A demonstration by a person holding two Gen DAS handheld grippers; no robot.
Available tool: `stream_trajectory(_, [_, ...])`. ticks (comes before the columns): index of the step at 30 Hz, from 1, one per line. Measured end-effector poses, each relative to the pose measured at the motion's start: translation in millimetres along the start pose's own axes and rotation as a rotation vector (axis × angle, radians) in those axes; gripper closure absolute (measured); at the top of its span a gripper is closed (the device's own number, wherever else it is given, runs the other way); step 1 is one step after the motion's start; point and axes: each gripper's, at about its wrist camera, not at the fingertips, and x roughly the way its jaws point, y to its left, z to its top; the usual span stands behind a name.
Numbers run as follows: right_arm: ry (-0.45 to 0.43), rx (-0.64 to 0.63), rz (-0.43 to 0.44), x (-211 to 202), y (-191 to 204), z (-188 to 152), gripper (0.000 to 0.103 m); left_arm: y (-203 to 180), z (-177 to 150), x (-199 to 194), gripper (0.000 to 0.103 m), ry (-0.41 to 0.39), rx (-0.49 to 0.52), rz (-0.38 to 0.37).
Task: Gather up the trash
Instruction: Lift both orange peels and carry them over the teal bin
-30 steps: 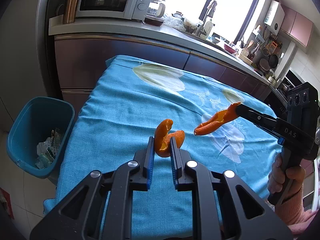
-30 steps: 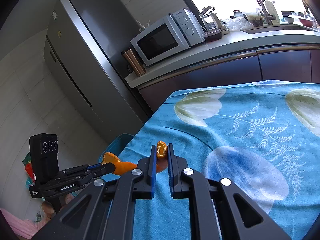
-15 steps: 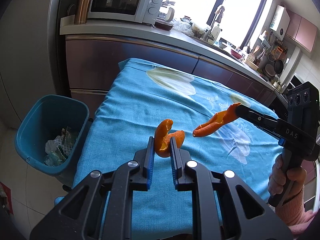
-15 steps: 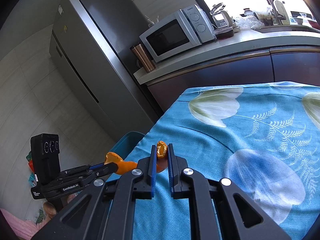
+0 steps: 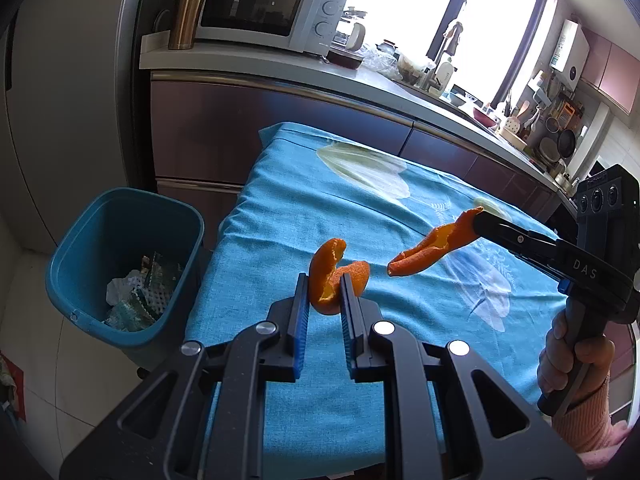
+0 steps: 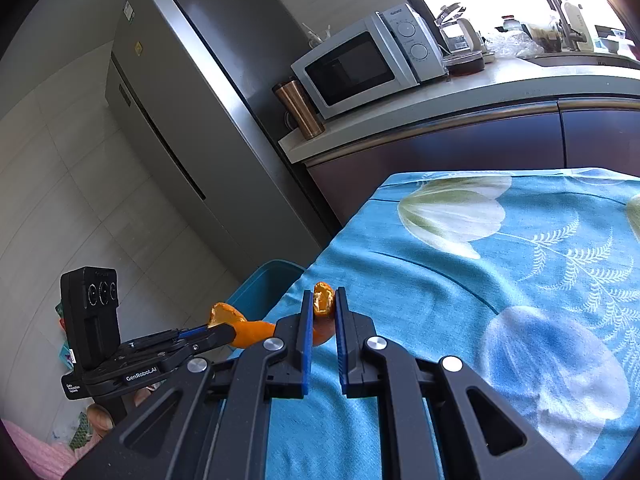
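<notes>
Blue flower-print tablecloth [image 5: 304, 216] fills the middle of the left wrist view, its table pushed up against the dark kitchen cabinets. Off its left edge, lower left of frame, stands the teal trash bin [image 5: 120, 216], crumpled wrappers already lying inside. Up top, white microwave [image 5: 260, 10] on the counter, a copper tumbler [image 5: 188, 12] just beside it. Now the action: left gripper [image 5: 325, 292], bottom centre, jaws narrow and clamped on a curled orange peel [image 5: 332, 272], held above the cloth. From the right edge comes the right gripper [image 5: 478, 220], pinched tight on a long peel strip [image 5: 432, 246], also held clear of the cloth.
</notes>
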Motion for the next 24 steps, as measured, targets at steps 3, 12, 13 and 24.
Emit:
stream_trajectory(3, [0.001, -0.003, 0.003, 4.2, 2.3, 2.0, 0.094, 3.5, 0.9, -2.0, 0.087, -0.004, -0.004, 0.006])
stream_trajectory(12, [0.007, -0.013, 0.023, 14.1, 9.2, 5.7, 0.094, 12.8, 3.4, -8.1, 0.088, -0.018, -0.008, 0.027])
stream_trajectory(13, [0.008, -0.014, 0.027, 15.1, 10.0, 6.4, 0.094, 13.4, 3.7, -8.9, 0.087, -0.019, -0.009, 0.029])
stream_trajectory(24, [0.019, -0.028, 0.057, 26.7, 21.0, 11.3, 0.094, 23.5, 6.8, -17.6, 0.088, -0.036, -0.015, 0.055])
